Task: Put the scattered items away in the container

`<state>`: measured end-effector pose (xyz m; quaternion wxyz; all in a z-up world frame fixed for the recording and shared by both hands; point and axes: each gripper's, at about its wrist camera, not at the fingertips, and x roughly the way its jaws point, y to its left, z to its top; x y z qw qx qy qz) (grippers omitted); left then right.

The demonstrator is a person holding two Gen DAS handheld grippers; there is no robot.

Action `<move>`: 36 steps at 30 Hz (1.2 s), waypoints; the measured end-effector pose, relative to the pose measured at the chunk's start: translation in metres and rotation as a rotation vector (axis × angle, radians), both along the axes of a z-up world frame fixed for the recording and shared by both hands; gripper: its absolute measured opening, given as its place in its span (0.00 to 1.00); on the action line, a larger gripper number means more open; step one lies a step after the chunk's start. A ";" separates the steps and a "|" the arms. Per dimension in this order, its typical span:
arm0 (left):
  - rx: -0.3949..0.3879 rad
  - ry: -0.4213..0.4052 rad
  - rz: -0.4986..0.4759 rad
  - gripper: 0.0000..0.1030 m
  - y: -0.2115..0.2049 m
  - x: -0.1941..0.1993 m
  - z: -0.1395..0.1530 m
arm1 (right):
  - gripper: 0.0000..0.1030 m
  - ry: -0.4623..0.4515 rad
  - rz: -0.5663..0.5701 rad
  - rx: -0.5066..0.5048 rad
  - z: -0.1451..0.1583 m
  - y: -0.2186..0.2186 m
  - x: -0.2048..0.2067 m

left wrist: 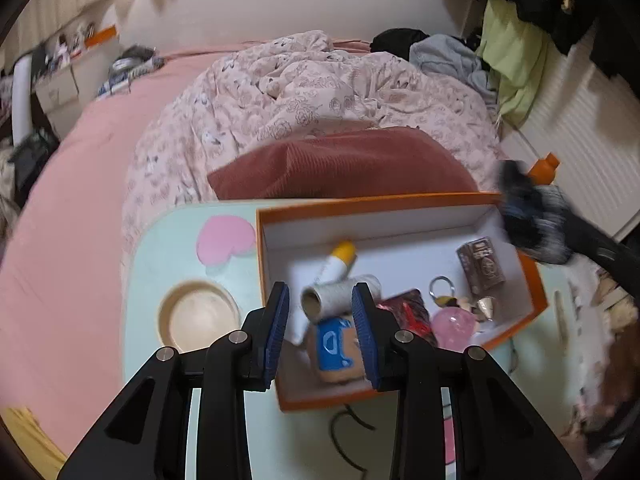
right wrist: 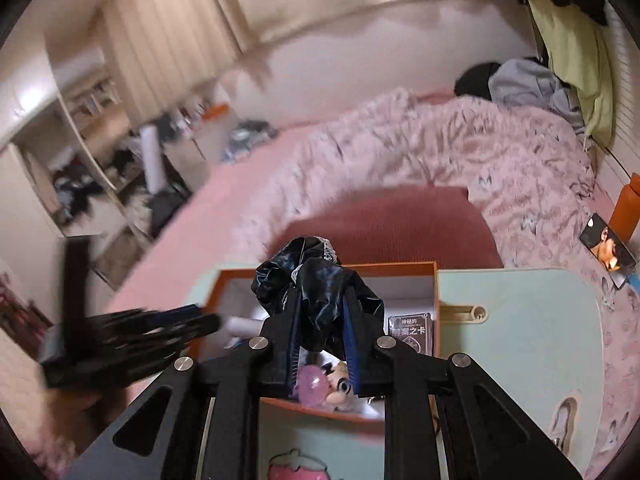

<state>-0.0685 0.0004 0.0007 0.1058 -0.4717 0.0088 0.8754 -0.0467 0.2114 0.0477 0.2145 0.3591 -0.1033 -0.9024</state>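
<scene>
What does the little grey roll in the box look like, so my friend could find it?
Find the orange box on the pale green table. Near its front left side lies the grey roll, resting partly on a blue-and-tan plush toy, beside a white tube with a yellow cap. It is the only one with a hollow cardboard end.

A: Left gripper (left wrist: pixel 320 300) look?
B: Black angular linkage arms, silver round pivot screws, ribbed blue pads (left wrist: pixel 276 328) on the fingers.
A: Right gripper (right wrist: pixel 320 332)?
B: Same build: black arms, silver screws, blue ribbed pads (right wrist: pixel 349 340).
</scene>
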 end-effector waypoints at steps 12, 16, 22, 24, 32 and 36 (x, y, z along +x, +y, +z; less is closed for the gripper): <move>-0.058 -0.104 -0.034 0.33 0.036 -0.024 -0.025 | 0.18 -0.132 0.185 0.004 -0.042 -0.006 0.054; -0.112 -0.126 -0.002 0.41 0.037 -0.031 -0.037 | 0.19 -0.177 0.195 0.023 -0.064 -0.012 0.056; -0.167 -0.117 -0.082 0.54 0.055 -0.029 -0.045 | 0.21 -0.208 0.187 0.003 -0.078 -0.012 0.050; -0.145 -0.122 -0.073 0.58 0.052 -0.032 -0.046 | 0.21 -0.215 0.186 0.002 -0.080 -0.012 0.050; -0.261 -0.060 -0.088 0.48 0.062 -0.038 -0.054 | 0.21 -0.239 0.163 0.050 -0.093 -0.015 0.050; -0.183 -0.056 -0.070 0.28 0.051 -0.041 -0.046 | 0.21 -0.242 0.159 0.054 -0.096 -0.017 0.054</move>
